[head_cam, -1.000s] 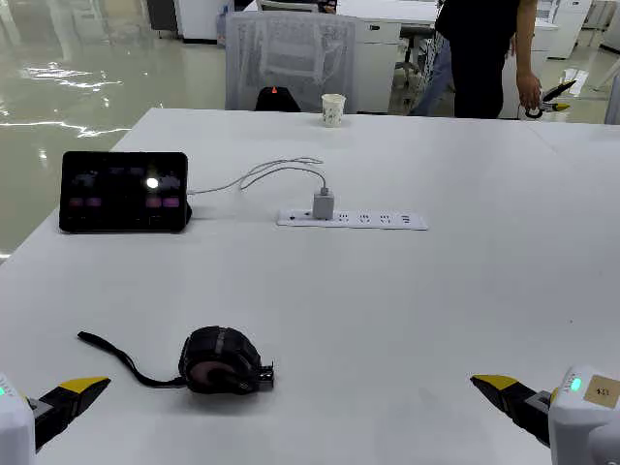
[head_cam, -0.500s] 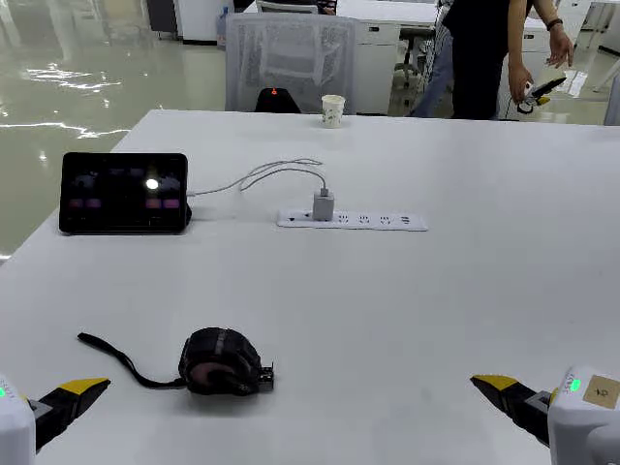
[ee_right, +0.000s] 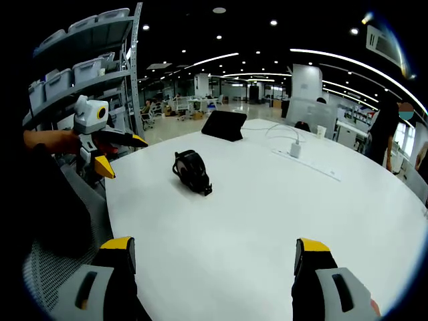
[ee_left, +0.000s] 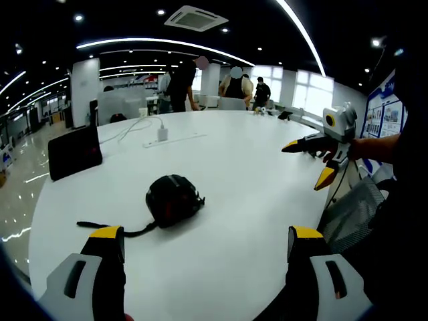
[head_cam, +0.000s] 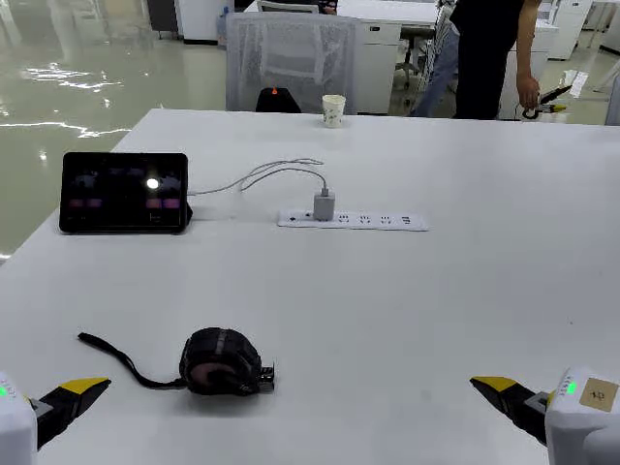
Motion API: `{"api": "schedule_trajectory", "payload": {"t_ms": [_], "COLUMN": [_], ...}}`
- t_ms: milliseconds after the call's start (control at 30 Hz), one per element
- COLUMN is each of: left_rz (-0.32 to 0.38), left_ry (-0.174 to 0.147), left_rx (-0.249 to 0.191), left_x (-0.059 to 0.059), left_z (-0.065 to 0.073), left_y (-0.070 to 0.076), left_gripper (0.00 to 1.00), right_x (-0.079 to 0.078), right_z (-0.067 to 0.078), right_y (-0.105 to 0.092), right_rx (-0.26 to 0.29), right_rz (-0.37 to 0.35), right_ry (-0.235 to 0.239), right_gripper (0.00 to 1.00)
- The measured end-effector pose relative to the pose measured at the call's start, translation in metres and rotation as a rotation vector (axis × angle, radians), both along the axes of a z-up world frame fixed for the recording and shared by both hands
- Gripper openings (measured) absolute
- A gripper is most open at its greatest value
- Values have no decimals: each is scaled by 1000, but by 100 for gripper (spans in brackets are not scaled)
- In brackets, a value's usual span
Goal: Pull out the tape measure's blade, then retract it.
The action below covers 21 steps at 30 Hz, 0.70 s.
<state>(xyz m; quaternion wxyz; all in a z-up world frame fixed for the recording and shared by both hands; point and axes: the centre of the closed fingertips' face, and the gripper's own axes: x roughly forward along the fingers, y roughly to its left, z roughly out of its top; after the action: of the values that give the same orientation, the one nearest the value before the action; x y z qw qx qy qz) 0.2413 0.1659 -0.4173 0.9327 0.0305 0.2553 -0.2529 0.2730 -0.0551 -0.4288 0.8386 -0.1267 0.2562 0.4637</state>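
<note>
A black tape measure (head_cam: 224, 361) lies on the white table (head_cam: 407, 300) near its front edge, its black wrist strap (head_cam: 108, 353) trailing to the left. Its blade is retracted. The tape measure (ee_left: 172, 198) sits ahead of my left gripper (ee_left: 204, 244), which is open with nothing between its jaws. My right gripper (ee_right: 214, 257) is open too, well to the right of the tape measure (ee_right: 191, 171). In the head view the left gripper's yellow tip (head_cam: 77, 387) is at the bottom left and the right gripper's tip (head_cam: 499, 386) at the bottom right.
A dark tablet (head_cam: 123, 191) stands at the back left. A white power strip (head_cam: 353, 219) with a charger and cable lies mid-table. A paper cup (head_cam: 333, 109) stands at the far edge, by a mesh chair (head_cam: 290, 60). A person (head_cam: 489, 53) stands beyond the table.
Grippers and tape measure have not moved. The person in the background has lowered a hand.
</note>
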Motion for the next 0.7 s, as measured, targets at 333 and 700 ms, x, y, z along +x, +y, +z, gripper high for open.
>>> {"api": "schedule_trajectory", "payload": {"t_ms": [333, 700], "left_rz": [-11, -40], "left_ry": [5, 8], "left_rx": [7, 20], "left_x": [6, 18], "left_z": [-1, -2], "left_y": [2, 4], "left_gripper": [99, 99], "right_x": [1, 10], "right_z": [-4, -7], "right_y": [4, 8], "right_rx": [-12, -22], "right_rz": [26, 58], "right_ry": [10, 20], "right_gripper": [99, 99]}}
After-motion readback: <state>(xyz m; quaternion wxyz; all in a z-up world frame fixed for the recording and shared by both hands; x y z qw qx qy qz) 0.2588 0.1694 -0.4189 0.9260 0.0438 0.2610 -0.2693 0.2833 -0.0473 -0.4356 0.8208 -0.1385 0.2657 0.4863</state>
